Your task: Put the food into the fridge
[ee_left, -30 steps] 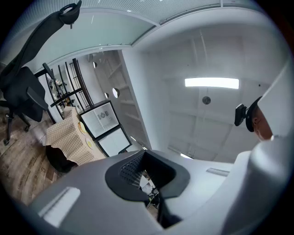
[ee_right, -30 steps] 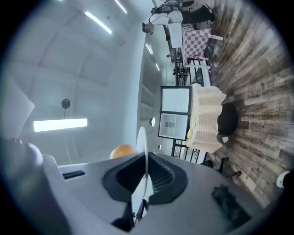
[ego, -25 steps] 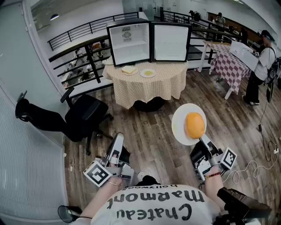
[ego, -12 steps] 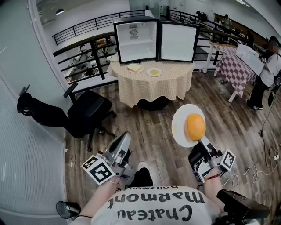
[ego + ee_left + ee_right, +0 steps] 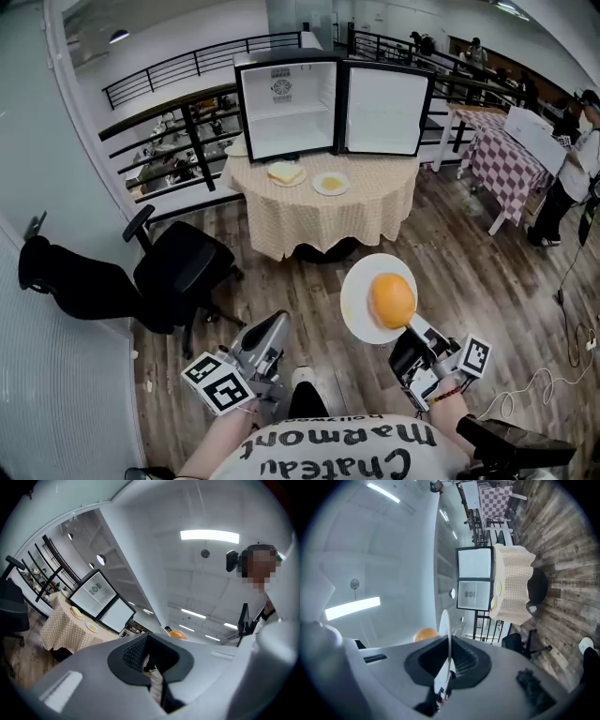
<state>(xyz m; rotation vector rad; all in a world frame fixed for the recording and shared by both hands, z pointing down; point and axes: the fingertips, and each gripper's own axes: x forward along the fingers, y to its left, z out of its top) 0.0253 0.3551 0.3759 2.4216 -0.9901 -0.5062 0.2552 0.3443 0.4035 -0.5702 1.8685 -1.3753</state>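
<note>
Well short of the fridge point(image 5: 286, 103), which stands on a cloth-covered table point(image 5: 319, 220) with its door point(image 5: 389, 111) swung wide to its right, the person is out on the wooden floor with one portion of food in hand. The right gripper point(image 5: 412, 328) is clamped on the near rim of a white plate point(image 5: 356, 300), and a round orange bun point(image 5: 392, 300) sits on it; the right gripper view shows the plate edge-on, pinched between the pads. The left gripper point(image 5: 272, 328) carries nothing: in the left gripper view its jaws are drawn together with only floor showing past them. Both grippers are well apart from the fridge, on the open side facing its shelves. As far as can be seen, the white compartment is bare, so no food looks to be inside yet. Just in front of the fridge, on the table, lie two more servings: a plate of bread point(image 5: 286, 173) and, beside it toward the door, a plate with something yellow point(image 5: 330, 183). By my reading the task is at an early stage: the bun's plate has to be carried across to the fridge and set on a shelf, then the two plates in front of it have to follow
</note>
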